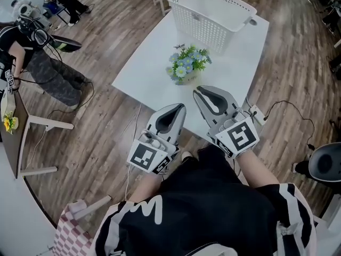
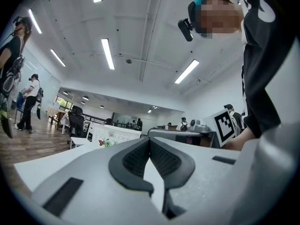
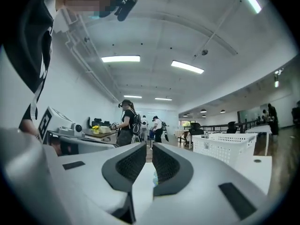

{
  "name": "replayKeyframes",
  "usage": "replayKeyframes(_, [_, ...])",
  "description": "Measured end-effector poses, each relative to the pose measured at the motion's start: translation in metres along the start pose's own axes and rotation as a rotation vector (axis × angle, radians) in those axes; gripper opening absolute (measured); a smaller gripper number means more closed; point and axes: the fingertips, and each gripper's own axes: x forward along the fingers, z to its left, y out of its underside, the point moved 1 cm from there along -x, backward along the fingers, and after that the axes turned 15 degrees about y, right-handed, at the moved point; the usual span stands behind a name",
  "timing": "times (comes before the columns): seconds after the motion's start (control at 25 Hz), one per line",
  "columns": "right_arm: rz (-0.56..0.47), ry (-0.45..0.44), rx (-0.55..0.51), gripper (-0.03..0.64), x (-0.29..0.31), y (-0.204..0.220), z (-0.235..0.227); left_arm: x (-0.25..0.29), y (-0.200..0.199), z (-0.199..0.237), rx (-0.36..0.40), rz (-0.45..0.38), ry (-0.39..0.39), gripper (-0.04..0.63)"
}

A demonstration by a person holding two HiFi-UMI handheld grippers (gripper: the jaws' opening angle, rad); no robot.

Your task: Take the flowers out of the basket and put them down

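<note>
Both sets of jaws hold nothing: my left gripper (image 1: 179, 108) is closed, my right gripper (image 1: 199, 91) a narrow slit apart. Flowers (image 1: 187, 64) lie on the table (image 1: 139, 79) just ahead, basket (image 1: 210, 15) beyond. I'd judge the job done and keep both fingertips clear of the blooms.

Flowers (image 1: 188, 64) on table (image 1: 149, 79); basket (image 1: 210, 16) behind

Head view steeply down on table (image 1: 149, 79), gripper views level across it

One basket (image 1: 205, 28), one flower bunch (image 1: 187, 64), one table (image 1: 146, 76)
</note>
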Motion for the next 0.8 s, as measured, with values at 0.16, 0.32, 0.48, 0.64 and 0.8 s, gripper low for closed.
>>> replayKeyframes(0.16, [-0.006, 0.009, 0.066, 0.035, -0.015, 0.005, 0.010, -0.004, 0.002, -0.005, -0.007, -0.006, 0.010, 0.003])
replayKeyframes(0.32, [-0.019, -0.002, 0.076, 0.020, -0.025, 0.003, 0.022, -0.006, 0.006, -0.013, -0.015, -0.015, 0.030, 0.003])
replayKeyframes(0.48, [-0.016, 0.010, 0.137, 0.017, -0.030, 0.009, 0.022, -0.009, 0.010, -0.018, -0.022, -0.011, 0.037, 0.003])
replayKeyframes(0.64, [-0.012, -0.007, 0.147, 0.017, -0.038, 0.012, 0.028, -0.011, 0.012, -0.024, -0.022, -0.012, 0.022, 0.003])
replayKeyframes(0.8, [-0.016, -0.054, 0.140, 0.017, -0.046, 0.011, 0.039, -0.015, 0.010, -0.035, -0.013, -0.012, -0.004, 0.003])
